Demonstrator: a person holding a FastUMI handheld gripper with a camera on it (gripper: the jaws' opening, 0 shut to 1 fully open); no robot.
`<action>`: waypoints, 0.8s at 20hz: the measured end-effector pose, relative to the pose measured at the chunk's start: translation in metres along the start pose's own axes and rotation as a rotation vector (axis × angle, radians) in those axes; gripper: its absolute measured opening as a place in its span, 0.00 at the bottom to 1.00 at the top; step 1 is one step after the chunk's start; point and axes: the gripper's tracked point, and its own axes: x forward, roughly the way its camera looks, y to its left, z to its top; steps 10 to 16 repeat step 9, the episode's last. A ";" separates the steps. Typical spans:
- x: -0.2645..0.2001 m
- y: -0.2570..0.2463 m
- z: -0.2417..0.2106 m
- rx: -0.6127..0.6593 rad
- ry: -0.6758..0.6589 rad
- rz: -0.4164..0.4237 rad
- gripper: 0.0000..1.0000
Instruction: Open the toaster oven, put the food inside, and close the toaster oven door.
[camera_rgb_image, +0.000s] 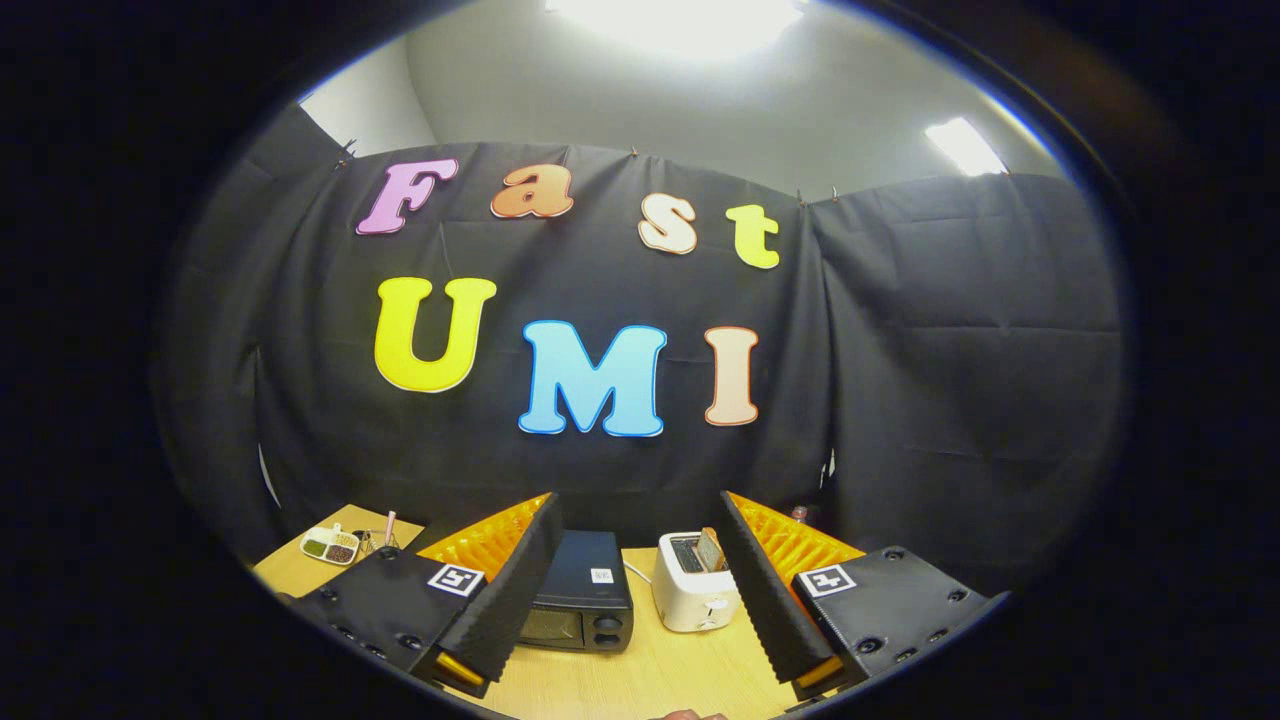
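A dark toaster oven (580, 595) stands on the wooden table (640, 670), its door shut, partly hidden behind my left finger (505, 590). My gripper (640, 650) is open, held above the table with nothing between its fingers. The toaster oven lies just ahead of the fingers, toward the left one. I cannot make out the food for the oven.
A white pop-up toaster (692, 585) with a slice in its slot stands right of the oven, close to my right finger (765, 590). A small white dish (331, 545) with divided contents sits far left near the table's edge. The booth wall rises behind.
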 end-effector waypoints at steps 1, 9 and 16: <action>-0.006 -0.005 -0.008 0.008 0.015 0.001 0.98; -0.021 -0.029 -0.031 0.057 0.045 -0.030 0.98; -0.021 -0.029 -0.031 0.057 0.045 -0.030 0.98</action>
